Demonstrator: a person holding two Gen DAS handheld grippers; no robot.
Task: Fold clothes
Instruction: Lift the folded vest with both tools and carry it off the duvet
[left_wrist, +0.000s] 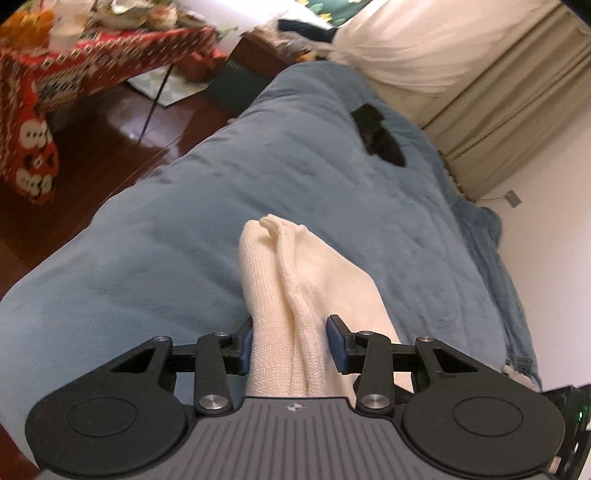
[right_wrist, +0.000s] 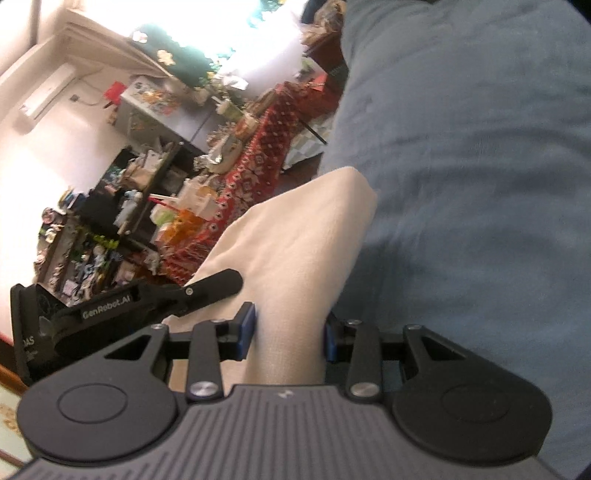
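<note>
**Cream knit held in both grippers above the blue bedspread**

On the left, the left gripper (left_wrist: 290, 345) is clamped on a bunched fold of the cream knit garment (left_wrist: 295, 280). Its blue pads (left_wrist: 246, 345) press the cloth from both sides, and the ribbed fabric rises between them and ends in a soft, rolled peak ahead of the fingers. Beneath it spreads the blue bedspread (left_wrist: 184, 221), wrinkled and plush. Farther along the bed, well apart from the knit, lies a small black item (left_wrist: 380, 136); what it is cannot be told. Off to the left of the bed stands a table with a red patterned cloth (left_wrist: 55, 77) on a dark, glossy floor, and pale curtains (left_wrist: 491, 107) hang beyond the far right side of the bed.

On the right, the right gripper (right_wrist: 290, 338) likewise grips the cream garment (right_wrist: 291, 243), its blue pads (right_wrist: 246, 336) tight against a thick, flatter fold that stretches forward over the bedspread (right_wrist: 480, 184). The other gripper's black finger arm (right_wrist: 207, 286) reaches in from the left and touches the same cloth just beside it. Behind, cluttered shelves (right_wrist: 96, 236) and the red-clothed table (right_wrist: 266, 147) fill the blurred room.
</note>
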